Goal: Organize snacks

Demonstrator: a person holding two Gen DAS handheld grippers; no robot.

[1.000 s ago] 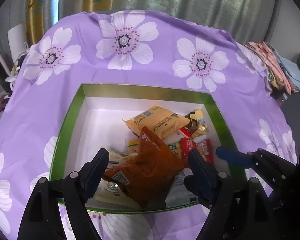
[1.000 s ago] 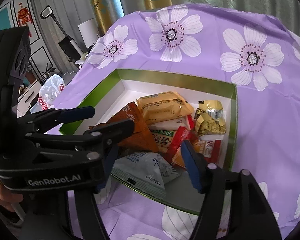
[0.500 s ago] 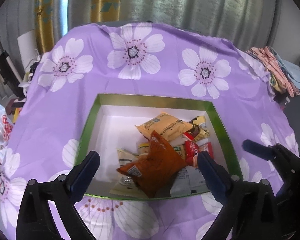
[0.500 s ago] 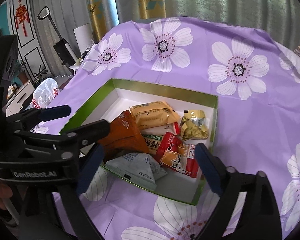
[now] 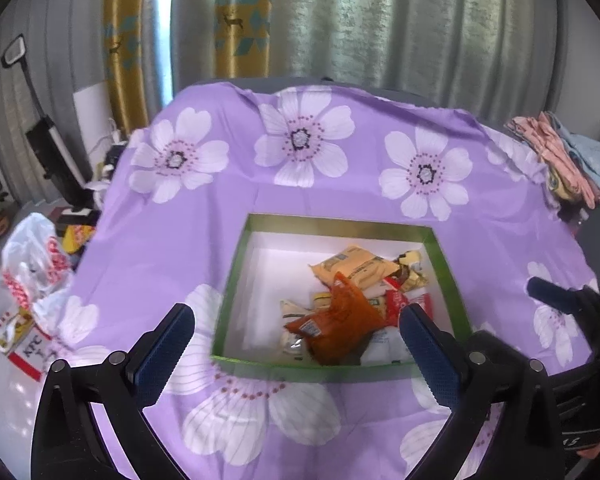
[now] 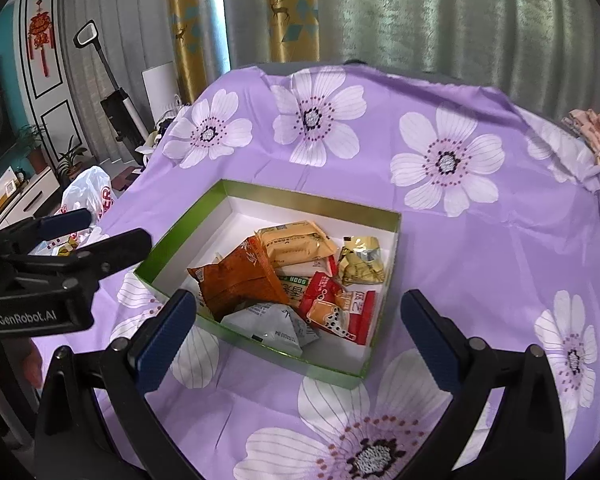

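Observation:
A green-rimmed box (image 5: 236,276) (image 6: 172,248) with a white inside sits on the purple flowered tablecloth. It holds several snack packets: an orange-brown bag (image 5: 340,328) (image 6: 236,280) on top, a yellow packet (image 5: 352,266) (image 6: 296,242), a gold wrapper (image 6: 360,266), red packets (image 6: 336,308) and a grey packet (image 6: 276,324). My left gripper (image 5: 296,356) is open and empty, above the box's near edge. My right gripper (image 6: 296,334) is open and empty, also near the box's front. The left gripper also shows at the left of the right wrist view (image 6: 76,232).
The table's left edge drops to the floor, where a white and red plastic bag (image 5: 32,276) (image 6: 88,196) lies. Folded cloths (image 5: 564,156) sit at the table's far right. Curtains hang behind the table. A vacuum (image 6: 116,104) stands at the left.
Both grippers have pulled back and up from the box, so it looks smaller. The left gripper, which straddled the orange-brown bag, is now clear of it. The bag lies in the box.

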